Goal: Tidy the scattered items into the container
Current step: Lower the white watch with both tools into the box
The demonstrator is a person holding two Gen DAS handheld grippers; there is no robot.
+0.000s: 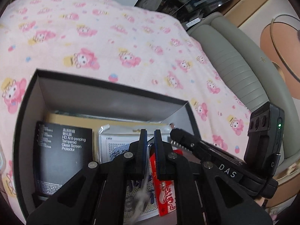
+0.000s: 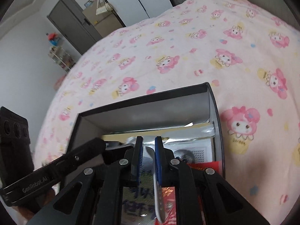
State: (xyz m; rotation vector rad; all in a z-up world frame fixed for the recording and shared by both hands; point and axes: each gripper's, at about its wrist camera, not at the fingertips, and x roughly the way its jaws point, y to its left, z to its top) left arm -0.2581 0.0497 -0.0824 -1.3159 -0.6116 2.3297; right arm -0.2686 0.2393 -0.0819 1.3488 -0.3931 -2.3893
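Left wrist view: the left gripper [image 1: 150, 131] hangs over an open dark box [image 1: 112, 83] on a pink blanket [image 1: 112, 37], jaws narrow, pinching a thin white-tufted string [image 1: 141, 193]. Packets fill the box.

Right wrist view: the right gripper [image 2: 149, 138], jaws narrow, clamps a flat white strip [image 2: 158, 193] above the box [image 2: 215, 108]; open blanket [image 2: 187, 46] beyond.

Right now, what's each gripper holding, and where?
Left gripper: white tufted cord, pinched near its top. Right gripper: thin white strip, pinched at its upper part.
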